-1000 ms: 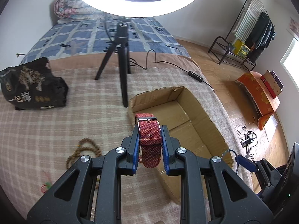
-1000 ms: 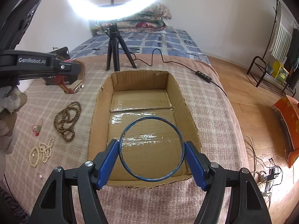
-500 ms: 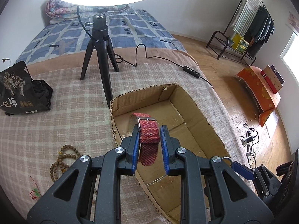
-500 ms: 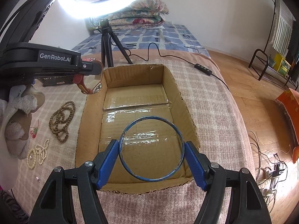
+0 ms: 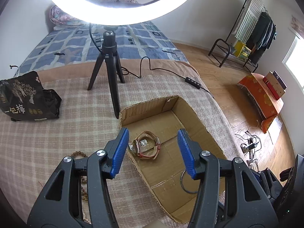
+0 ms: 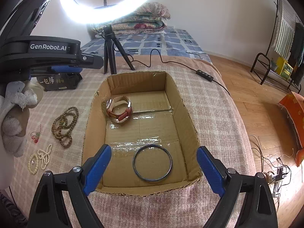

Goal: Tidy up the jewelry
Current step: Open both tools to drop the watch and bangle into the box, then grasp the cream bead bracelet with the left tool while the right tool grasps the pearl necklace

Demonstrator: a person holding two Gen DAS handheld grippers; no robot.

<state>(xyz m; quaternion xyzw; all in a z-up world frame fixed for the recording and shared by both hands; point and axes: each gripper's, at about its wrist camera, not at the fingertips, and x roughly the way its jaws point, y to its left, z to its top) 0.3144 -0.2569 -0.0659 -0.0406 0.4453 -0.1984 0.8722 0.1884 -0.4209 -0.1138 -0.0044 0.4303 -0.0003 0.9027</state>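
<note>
An open cardboard box (image 6: 182,102) (image 5: 199,121) lies on the checked blanket. Inside it a red-strapped watch (image 6: 118,109) (image 5: 146,148) rests on its side near the far left wall. A dark bangle (image 6: 152,163) (image 5: 188,182) lies flat near the front of the box floor. My left gripper (image 5: 153,152) hangs above the box's left part, its jaws opening, nothing between them. My right gripper (image 6: 152,171) hovers over the box's front edge, its jaws opening wide, the bangle lying below and apart from the pads. The left gripper's body shows at the upper left of the right wrist view.
Brown wooden beads (image 6: 64,125), a pale pearl strand (image 6: 39,159) and a small red-threaded item (image 6: 35,135) lie on the blanket left of the box. A ring light on a black tripod (image 5: 110,64) stands behind the box, with a dark bag (image 5: 24,98) to the left.
The left jaws parted and the watch dropped into the box. The right jaws widened and the bangle fell flat onto the box floor.
</note>
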